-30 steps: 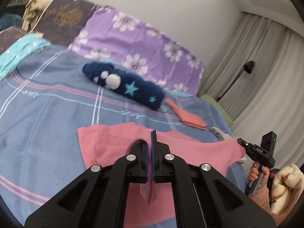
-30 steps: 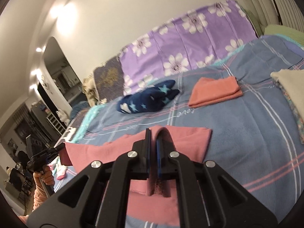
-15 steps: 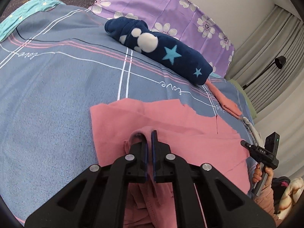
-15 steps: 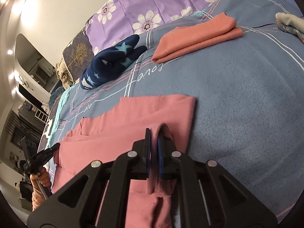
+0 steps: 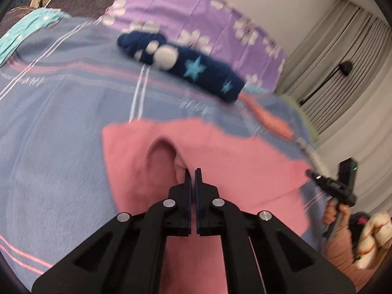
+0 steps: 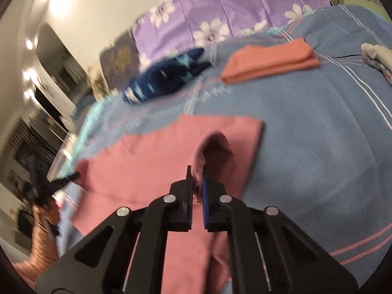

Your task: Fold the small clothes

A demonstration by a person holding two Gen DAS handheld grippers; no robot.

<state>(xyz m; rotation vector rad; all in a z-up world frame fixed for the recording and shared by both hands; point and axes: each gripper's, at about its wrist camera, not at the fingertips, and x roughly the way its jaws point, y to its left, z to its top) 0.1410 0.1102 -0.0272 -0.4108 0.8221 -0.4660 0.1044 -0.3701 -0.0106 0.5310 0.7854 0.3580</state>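
Both grippers have just begun to let go. Nearest the lens, the left gripper (image 5: 192, 171) shows a narrow slit between its jaws where half a second ago they were clamped tight on pink cloth; the bunched fold now stands free just ahead of the tips, and whether any fabric is still caught between them I cannot tell. The right gripper (image 6: 196, 171) has parted a little wider, though a puckered tuft of the cloth still sits in the gap, so that side looks only half released.

Beyond the tips, the pink garment (image 5: 220, 156) lies spread on the blue striped bedspread (image 5: 56, 134), its far edge laid flat and doubled back, where a second ago both corners were held up. That suggests this fold has been carried over and set down; the next pass probably needs both tips drawn clear without dragging the layers askew.

Further off rests a rolled navy star-print fleece (image 5: 186, 71), with a folded orange cloth (image 6: 269, 61) beside it, and the purple floral pillow (image 5: 196, 19) at the back. Motion blur softens both views.
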